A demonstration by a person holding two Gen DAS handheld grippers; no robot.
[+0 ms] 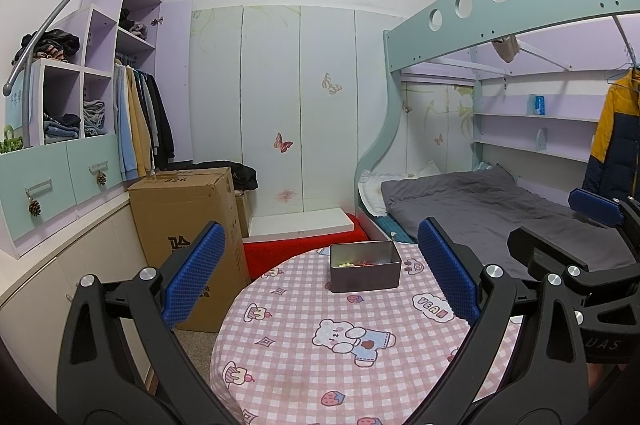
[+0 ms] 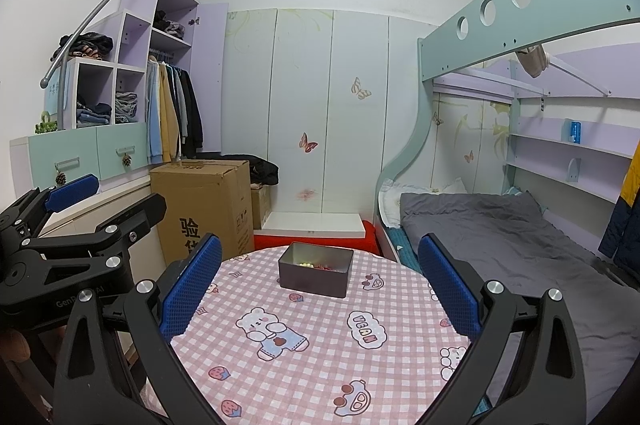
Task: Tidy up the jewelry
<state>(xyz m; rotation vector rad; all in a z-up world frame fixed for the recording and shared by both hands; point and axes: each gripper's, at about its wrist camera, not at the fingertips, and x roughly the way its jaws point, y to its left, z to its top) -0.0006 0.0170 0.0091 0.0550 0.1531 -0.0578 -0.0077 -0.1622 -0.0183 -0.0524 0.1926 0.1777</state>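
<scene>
1. Jewelry (image 1: 354, 264): small pale beads and red pieces lie in the bottom of a gray tin (image 1: 365, 266), which has no lid on and stands on the far part of a round table (image 1: 304, 353) covered in a pink checked cloth with bear prints.
2. Cardboard box (image 1: 188, 221): stands on the floor just left of the table, below a rail of hanging clothes (image 1: 140, 121).
3. Left gripper (image 1: 320, 281): released, blue fingers (image 1: 192, 277) spread wide, nothing between them; raised above the near half of the table, well apart from the tin.
4. Right gripper (image 2: 320, 285): likewise released and empty, fingers (image 2: 448, 285) wide apart, raised over the table just beside the left one, apart from the tin.
5. Bed (image 1: 500, 209): gray bedding, to the right of the table under a raised bunk frame.
6. Contact: neither tool touches the tin or its contents.
</scene>
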